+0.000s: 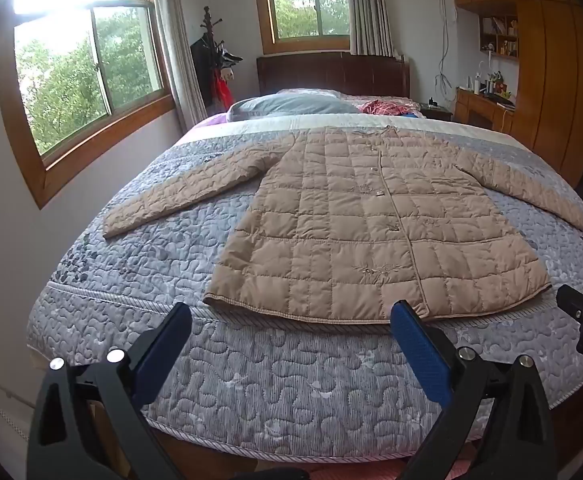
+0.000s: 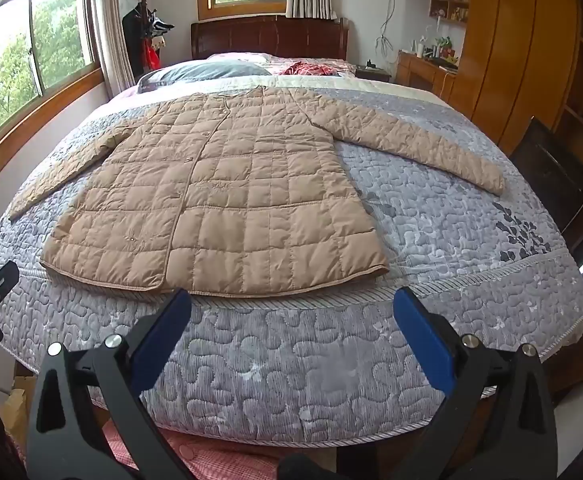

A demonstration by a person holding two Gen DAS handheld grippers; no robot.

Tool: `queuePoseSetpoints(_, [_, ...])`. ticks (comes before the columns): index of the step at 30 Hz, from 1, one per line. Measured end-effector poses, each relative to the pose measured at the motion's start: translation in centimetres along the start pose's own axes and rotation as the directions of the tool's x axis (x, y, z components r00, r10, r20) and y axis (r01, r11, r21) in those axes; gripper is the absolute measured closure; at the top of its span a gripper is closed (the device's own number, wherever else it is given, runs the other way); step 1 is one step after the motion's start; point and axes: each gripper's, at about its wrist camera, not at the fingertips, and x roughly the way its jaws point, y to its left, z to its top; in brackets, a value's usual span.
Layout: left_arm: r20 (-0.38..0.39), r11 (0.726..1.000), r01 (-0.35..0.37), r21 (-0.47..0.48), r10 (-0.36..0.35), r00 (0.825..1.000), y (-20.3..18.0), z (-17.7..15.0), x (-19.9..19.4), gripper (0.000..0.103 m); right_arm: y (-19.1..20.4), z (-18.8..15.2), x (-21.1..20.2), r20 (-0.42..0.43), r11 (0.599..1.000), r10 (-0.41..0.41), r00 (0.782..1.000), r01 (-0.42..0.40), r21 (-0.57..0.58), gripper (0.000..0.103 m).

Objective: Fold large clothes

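We hold both grippers off the foot end of the bed [image 1: 131,280], above the quilt's front edge, and neither one touches the coat. Our left gripper [image 1: 291,320] stands wide, its blue pads [image 1: 159,348] spread far apart with nothing between them. The tan quilted coat [image 1: 355,232] lies just beyond its fingertips, the hem near the tips and mostly between them, the right fingertip overlapping the hem's line in this view. Our right gripper [image 2: 293,306] is equally wide and empty; here the coat [image 2: 227,200] sits beyond and to the left, its hem ending just above the left fingertip [image 2: 167,328]. At the far right edge of the left wrist view we see part of the right gripper's black body, beside the coat's right hem corner.

The coat is spread flat, front side up, buttoned down its middle. Its long axis runs from the foot of the bed toward the headboard [image 1: 331,74]: hem toward us, collar away, close to the pillow [image 1: 291,105]. The left sleeve [image 1: 179,200] angles outward and down toward the window [image 1: 87,76] side; the right sleeve [image 2: 419,148] angles out toward the wooden wardrobe [image 2: 511,60]. Both sleeves lie flat on the grey patterned quilt [image 2: 451,232], well apart from the grippers.
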Motion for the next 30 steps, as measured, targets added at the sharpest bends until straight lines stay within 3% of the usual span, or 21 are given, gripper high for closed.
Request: queuePoseSetpoints(30, [-0.002,1.000,-0.004,0.004,0.004,1.000,0.32,-0.12,-0.13,0.004,0.43,0.14,0.07,0.002,1.000,0.007,1.000,-0.007,-0.015,0.003])
